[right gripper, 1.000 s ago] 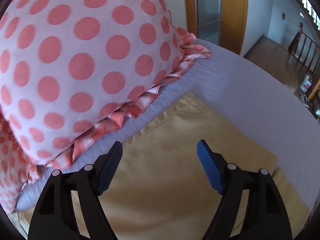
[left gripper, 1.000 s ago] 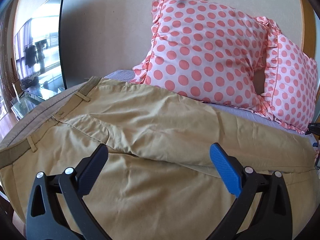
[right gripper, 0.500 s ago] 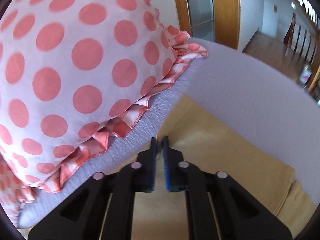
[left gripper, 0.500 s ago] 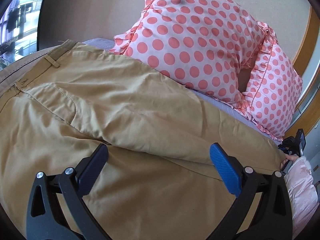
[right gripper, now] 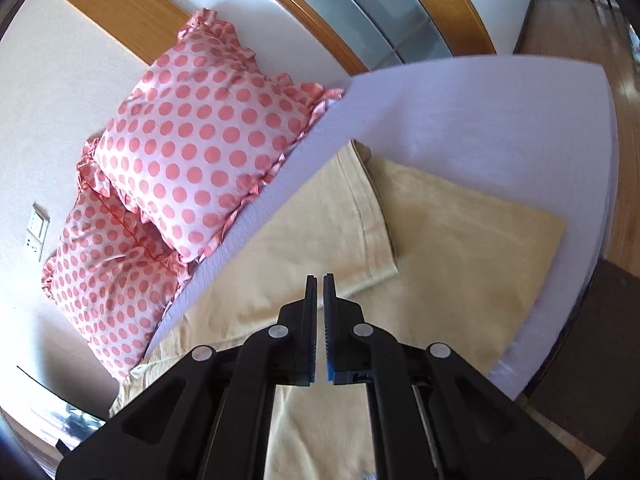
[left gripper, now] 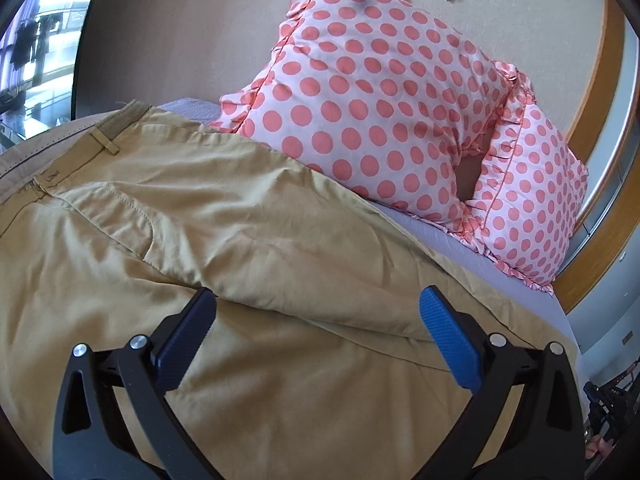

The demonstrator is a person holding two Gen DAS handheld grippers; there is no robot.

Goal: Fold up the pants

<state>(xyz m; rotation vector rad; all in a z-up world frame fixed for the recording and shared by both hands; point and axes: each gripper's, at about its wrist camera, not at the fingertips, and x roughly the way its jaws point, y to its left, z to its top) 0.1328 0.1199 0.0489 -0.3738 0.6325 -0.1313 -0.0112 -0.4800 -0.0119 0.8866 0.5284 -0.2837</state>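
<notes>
Tan pants [left gripper: 224,216] lie spread on the lavender bed, waistband at the far left, one leg folded over the other along a long ridge. My left gripper [left gripper: 318,312] is open, hovering just over that ridge, holding nothing. In the right wrist view the pants' leg ends [right gripper: 460,248] lie flat near the bed's corner. My right gripper [right gripper: 319,280] is shut and empty, raised above the leg fabric.
Two pink polka-dot pillows [left gripper: 384,120] lean on the wall behind the pants; they also show in the right wrist view [right gripper: 200,136]. The bed edge [right gripper: 600,208] drops to a wooden floor on the right. A window is at the far left.
My right gripper closed without taking cloth, then lifted up and back from the leg ends. My left gripper stayed open and swung its view slightly right along the pants.
</notes>
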